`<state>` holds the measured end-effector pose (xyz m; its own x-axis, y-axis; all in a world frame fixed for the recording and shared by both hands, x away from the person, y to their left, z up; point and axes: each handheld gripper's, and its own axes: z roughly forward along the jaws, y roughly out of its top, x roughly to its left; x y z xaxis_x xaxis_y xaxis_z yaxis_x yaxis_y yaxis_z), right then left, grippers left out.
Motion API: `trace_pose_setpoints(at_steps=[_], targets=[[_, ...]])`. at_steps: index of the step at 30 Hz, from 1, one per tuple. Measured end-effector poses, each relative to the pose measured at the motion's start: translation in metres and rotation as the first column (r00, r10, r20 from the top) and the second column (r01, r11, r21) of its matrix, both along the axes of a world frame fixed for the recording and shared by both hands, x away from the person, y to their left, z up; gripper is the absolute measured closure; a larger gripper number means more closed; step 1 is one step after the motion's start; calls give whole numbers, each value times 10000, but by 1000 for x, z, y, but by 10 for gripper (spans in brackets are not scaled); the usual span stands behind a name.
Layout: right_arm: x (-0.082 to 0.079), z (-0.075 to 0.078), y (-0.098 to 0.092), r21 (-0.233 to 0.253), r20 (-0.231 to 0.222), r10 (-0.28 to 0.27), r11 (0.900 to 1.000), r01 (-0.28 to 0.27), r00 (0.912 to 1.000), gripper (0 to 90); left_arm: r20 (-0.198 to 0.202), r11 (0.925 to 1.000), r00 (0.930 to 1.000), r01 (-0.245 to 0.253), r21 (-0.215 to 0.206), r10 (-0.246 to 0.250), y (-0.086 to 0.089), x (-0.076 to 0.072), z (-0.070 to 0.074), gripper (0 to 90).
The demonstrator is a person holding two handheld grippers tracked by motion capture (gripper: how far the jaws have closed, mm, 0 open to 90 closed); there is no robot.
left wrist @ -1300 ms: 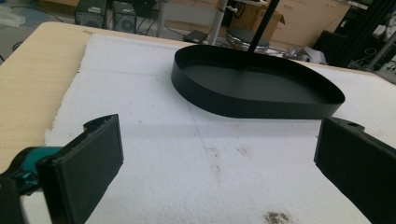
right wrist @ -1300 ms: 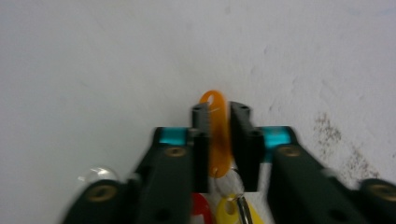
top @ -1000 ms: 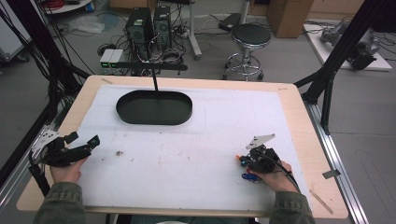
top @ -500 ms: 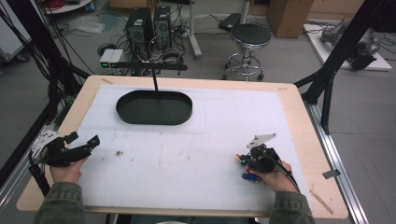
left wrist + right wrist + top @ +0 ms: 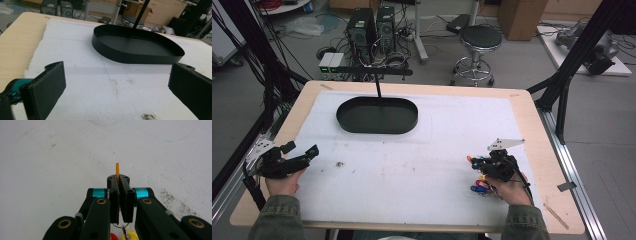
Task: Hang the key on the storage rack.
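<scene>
My right gripper is shut on a thin orange tag that sticks up past its tips. A small ring with a yellow tag and a red tag hangs beneath the jaws. In the high view the right gripper sits low over the white mat at the right. The orange tag is at its tip, and red and blue tags lie under the hand. My left gripper rests at the table's left edge, open and empty. The left gripper faces a black oval tray.
The black oval tray is empty and stands at the back left of the white mat, with a black pole rising behind it. A small dark speck marks the mat near the left gripper. Bare wooden table edge borders the mat.
</scene>
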<state>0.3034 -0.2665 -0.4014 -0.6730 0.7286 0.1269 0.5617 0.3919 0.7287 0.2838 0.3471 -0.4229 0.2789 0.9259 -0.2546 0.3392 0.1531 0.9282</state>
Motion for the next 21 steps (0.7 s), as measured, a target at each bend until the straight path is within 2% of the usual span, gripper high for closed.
trace_pose_setpoints(at_steps=[3,10,13,14,20,21], targets=[[0,3,-2,29,131,-113,9999,113,9999,875,0,10000,10000,1,16,-1,0,0,0,17],[1,14,-11,1059,336,-299,9940,262,9990,875,-5,10000,10000,-35,0,35,1,0,0,17],[0,18,-13,1221,563,-312,9922,242,9979,876,33,10000,10000,-33,-23,33,1,0,0,17],[1,22,-14,1416,626,-297,9897,205,9976,877,29,10000,10000,-36,-31,37,1,0,0,17],[2,38,-12,1827,913,-317,9831,145,9953,878,31,10000,10000,-29,-36,29,1,0,0,17],[3,44,-11,2036,948,-274,9790,76,9951,878,33,10000,10000,-30,-36,30,1,0,0,17]])
